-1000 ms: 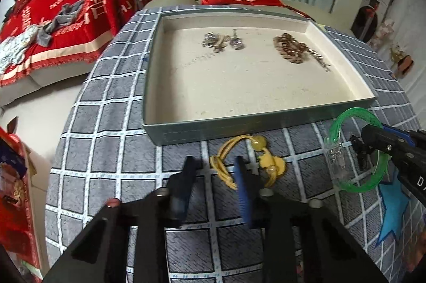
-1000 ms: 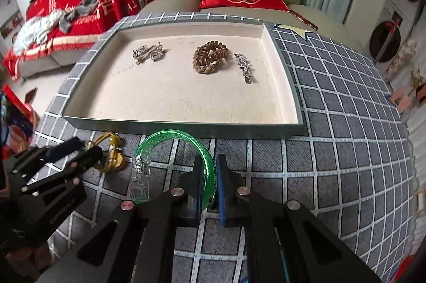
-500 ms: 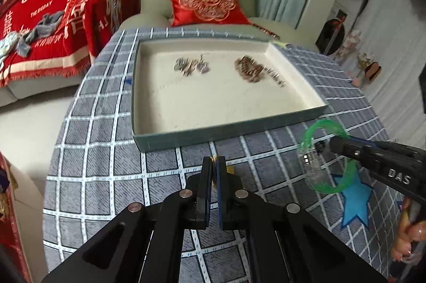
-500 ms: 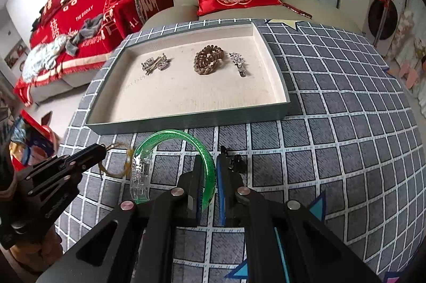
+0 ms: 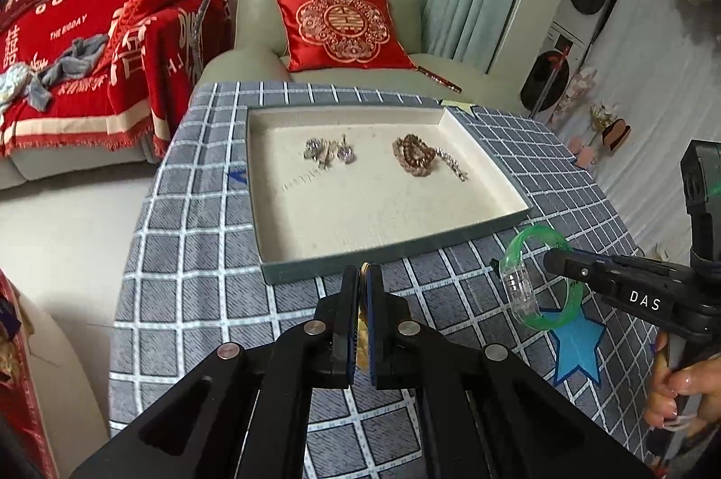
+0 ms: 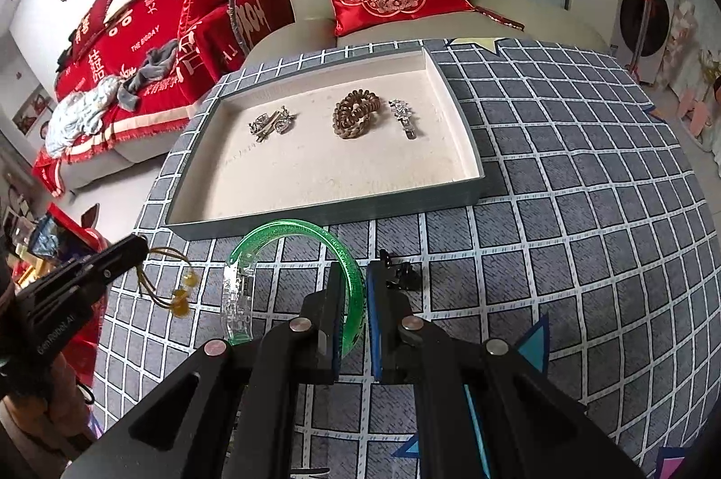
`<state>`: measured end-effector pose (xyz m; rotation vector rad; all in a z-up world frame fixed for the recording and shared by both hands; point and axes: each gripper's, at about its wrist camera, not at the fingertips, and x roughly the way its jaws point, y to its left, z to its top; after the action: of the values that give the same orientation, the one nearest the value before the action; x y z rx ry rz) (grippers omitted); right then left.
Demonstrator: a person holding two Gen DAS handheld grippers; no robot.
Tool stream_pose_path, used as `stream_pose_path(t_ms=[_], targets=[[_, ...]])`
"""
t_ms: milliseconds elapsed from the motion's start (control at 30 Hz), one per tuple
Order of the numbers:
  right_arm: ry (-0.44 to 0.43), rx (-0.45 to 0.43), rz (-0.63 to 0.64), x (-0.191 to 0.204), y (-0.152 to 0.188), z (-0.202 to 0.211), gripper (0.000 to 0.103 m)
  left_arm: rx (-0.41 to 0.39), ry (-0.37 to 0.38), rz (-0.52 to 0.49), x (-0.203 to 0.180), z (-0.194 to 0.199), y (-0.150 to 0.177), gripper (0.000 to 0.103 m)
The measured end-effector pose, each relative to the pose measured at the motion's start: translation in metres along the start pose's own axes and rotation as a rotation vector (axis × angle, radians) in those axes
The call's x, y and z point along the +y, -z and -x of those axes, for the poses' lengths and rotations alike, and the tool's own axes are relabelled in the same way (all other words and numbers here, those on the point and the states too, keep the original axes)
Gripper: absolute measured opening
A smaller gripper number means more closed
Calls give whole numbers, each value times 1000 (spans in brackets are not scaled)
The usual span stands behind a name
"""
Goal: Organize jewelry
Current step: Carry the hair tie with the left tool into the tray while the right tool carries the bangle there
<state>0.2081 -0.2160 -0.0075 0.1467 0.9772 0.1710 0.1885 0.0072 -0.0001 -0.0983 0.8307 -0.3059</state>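
Note:
My left gripper (image 5: 362, 276) is shut on a yellow beaded hair tie (image 6: 173, 276), which hangs from it above the cloth; only a thin sliver shows in the left wrist view (image 5: 362, 326). My right gripper (image 6: 351, 276) is shut on a green bangle (image 6: 288, 235), held above the cloth in front of the tray; it also shows in the left wrist view (image 5: 536, 280). The grey-green tray (image 5: 392, 249) (image 6: 324, 213) holds silver clips (image 6: 270, 124), a brown coiled tie (image 6: 356, 114) and a silver barrette (image 6: 403, 116).
A small black clip (image 6: 399, 276) lies on the checked tablecloth (image 6: 563, 231) just ahead of my right fingers. A green armchair with a red cushion (image 5: 338, 28) stands behind the table. A red-covered sofa (image 5: 90, 51) is at the left.
My left gripper has shut on the yellow hair tie and lifted it off the cloth. Both grippers have risen and drawn back from the tray, the right still holding the green bangle.

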Motion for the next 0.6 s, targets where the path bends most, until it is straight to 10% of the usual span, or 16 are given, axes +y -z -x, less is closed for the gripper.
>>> stream_pose_path(t_ms=[600], targets=[[-3, -17, 16, 10, -64, -23, 10, -73, 14, -44, 8, -10, -69, 18]])
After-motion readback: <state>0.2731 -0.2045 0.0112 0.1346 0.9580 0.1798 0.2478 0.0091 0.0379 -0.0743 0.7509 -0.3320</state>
